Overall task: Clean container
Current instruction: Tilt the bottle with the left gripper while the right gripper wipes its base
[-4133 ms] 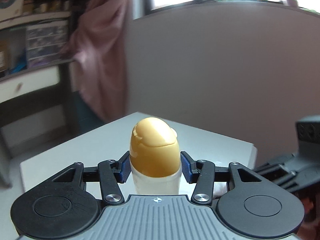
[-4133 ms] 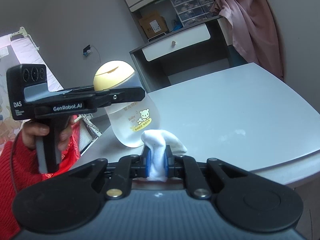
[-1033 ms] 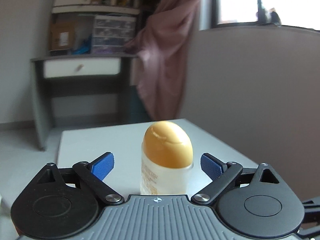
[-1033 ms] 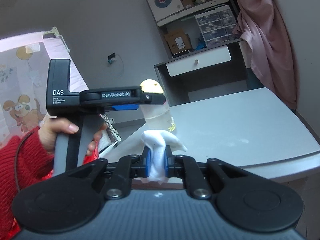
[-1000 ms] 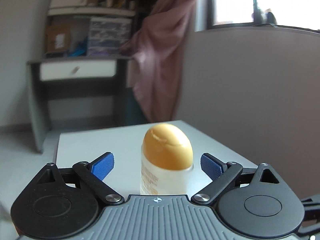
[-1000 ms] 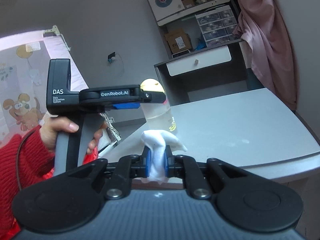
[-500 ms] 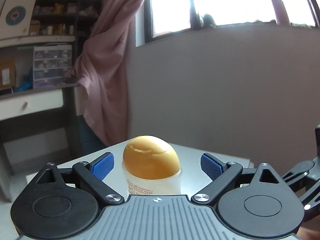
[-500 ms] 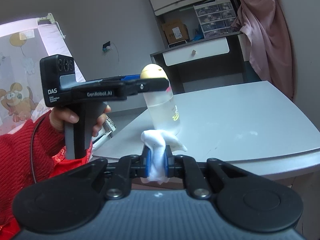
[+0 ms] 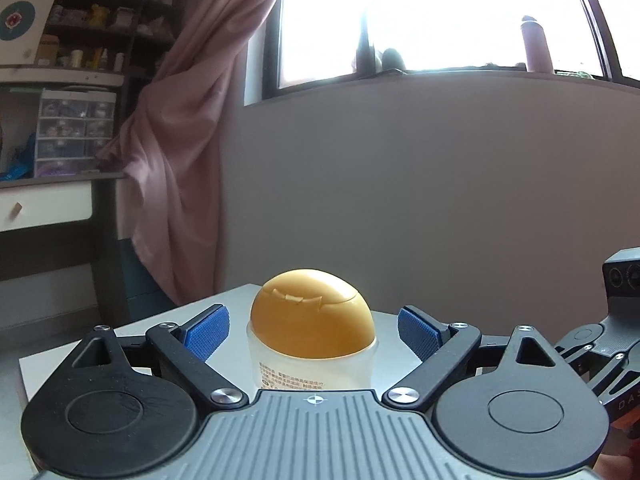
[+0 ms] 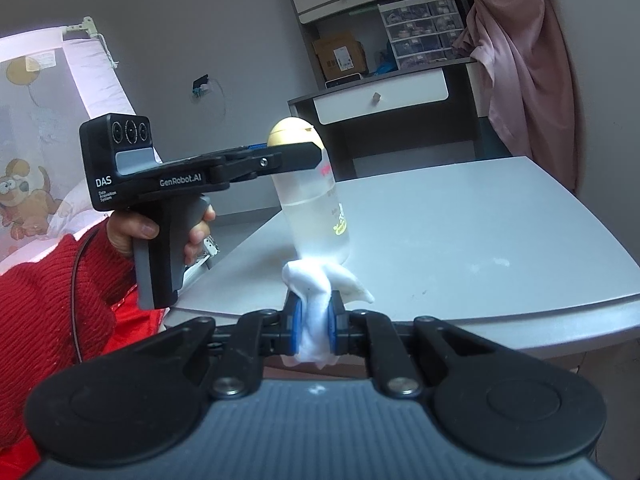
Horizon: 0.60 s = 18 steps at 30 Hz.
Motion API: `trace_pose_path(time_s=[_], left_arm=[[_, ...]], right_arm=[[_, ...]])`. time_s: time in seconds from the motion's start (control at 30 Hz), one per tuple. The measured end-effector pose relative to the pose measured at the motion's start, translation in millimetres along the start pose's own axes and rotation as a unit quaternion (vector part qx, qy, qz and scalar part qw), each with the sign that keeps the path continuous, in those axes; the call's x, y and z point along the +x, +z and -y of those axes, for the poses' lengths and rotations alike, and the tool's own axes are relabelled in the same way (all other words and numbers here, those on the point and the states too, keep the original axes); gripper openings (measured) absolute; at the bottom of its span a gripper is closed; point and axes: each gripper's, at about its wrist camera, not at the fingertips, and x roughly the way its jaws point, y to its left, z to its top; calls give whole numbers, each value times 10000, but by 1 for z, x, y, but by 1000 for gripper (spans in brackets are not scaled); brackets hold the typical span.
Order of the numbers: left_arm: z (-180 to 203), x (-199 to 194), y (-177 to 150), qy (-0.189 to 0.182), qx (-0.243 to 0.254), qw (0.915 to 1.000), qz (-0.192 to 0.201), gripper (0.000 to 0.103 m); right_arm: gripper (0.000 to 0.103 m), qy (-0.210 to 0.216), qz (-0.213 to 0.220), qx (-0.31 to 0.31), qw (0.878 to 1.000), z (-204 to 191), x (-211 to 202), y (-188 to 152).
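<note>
A clear baby bottle (image 10: 316,216) with a rounded yellow cap (image 9: 312,320) stands upright on the grey table (image 10: 460,240). My left gripper (image 9: 312,330) straddles the bottle just under the cap, and its jaws are closing. A gap still shows on each side between the blue pads (image 9: 208,332) and the bottle. In the right wrist view the left gripper (image 10: 288,156) reaches in from the left, held by a hand in a red sleeve. My right gripper (image 10: 314,320) is shut on a bunched white cloth (image 10: 316,292), just in front of the bottle's base.
The table's near edge (image 10: 480,316) runs right in front of my right gripper. A pink curtain (image 9: 176,160), a grey desk with a white drawer (image 10: 380,100) and shelves stand behind. A grey wall under a window (image 9: 440,184) lies beyond the table.
The left gripper has sunk and swung toward the window wall, and its pads have drawn in closer to the bottle. Four seconds ago it held the bottle gripped. The right gripper stayed put.
</note>
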Motion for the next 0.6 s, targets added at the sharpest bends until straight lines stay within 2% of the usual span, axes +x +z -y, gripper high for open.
trace_pose_path(time_s=[0.03,0.07,0.33,0.6], left_arm=[[0,1,0,-43,6,10000,-50,73],[0,2,0,-7,27,9999,-100,66],[8,5,12,336,-91,9987,-369,65],[24,11,36,1041,-325,9912,-750,65]], right_arm=[[12,1,-1,3,10000,0,0,0],[12,3,2,7,10000,-1,0,-1],[12,60,34,48,10000,-2,-4,-3],[12,127,80,55,9999,-1,-5,-6]])
